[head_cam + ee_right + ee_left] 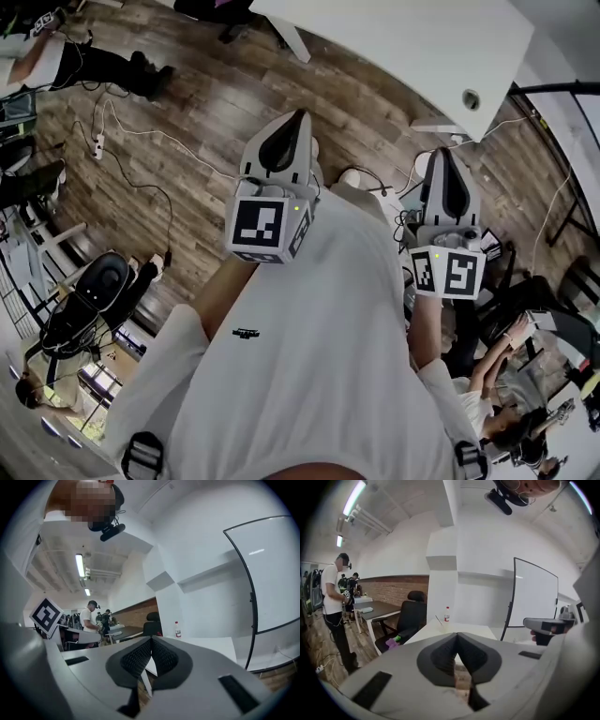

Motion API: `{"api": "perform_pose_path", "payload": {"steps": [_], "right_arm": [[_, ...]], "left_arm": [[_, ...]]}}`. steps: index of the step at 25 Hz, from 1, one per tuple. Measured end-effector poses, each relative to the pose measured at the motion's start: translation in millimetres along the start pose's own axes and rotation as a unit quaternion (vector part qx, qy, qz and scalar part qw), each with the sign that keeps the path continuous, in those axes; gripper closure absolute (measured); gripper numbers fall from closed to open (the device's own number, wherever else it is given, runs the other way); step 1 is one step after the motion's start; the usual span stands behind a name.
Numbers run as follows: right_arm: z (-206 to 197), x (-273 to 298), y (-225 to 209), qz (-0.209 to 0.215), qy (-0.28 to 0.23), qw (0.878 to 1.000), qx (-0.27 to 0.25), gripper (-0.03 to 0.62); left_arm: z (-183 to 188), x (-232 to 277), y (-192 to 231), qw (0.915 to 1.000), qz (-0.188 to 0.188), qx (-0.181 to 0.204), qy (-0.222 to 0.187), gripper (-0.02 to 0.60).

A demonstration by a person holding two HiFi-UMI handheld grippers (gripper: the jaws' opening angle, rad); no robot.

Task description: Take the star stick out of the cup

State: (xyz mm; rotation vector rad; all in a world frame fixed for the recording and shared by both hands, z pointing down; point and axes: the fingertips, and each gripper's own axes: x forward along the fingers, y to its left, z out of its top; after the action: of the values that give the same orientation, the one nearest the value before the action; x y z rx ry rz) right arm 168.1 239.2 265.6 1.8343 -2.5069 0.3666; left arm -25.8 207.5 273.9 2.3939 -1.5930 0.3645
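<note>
Both grippers are raised in front of the person's white shirt (309, 356). The left gripper (457, 634) has its fingers clenched together with nothing between them, and the right gripper (151, 639) is likewise closed and empty. Far ahead on the white table (478, 631), well apart from both grippers, the star stick (438, 620) shows only as a thin slanted line in a barely visible cup (441, 626), just beside a bottle (447, 614).

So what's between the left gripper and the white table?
Head view: only bare wood floor between the left gripper and the white table. The left gripper view agrees: the table shows past its shut fingers, nothing in front.
</note>
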Motion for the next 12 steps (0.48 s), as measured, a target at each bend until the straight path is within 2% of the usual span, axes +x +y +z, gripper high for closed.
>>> {"api": "perform_pose_path", "payload": {"steps": [8, 12], "right_arm": [[-7, -14, -12, 0.007, -0.002, 1.0, 0.014, 0.591], [-6, -13, -5, 0.017, -0.004, 1.0, 0.015, 0.591]], "left_arm": [[-22, -16, -19, 0.9997, 0.01, -0.017, 0.018, 0.588], [-19, -14, -23, 0.9997, 0.001, -0.009, 0.022, 0.588]]}}
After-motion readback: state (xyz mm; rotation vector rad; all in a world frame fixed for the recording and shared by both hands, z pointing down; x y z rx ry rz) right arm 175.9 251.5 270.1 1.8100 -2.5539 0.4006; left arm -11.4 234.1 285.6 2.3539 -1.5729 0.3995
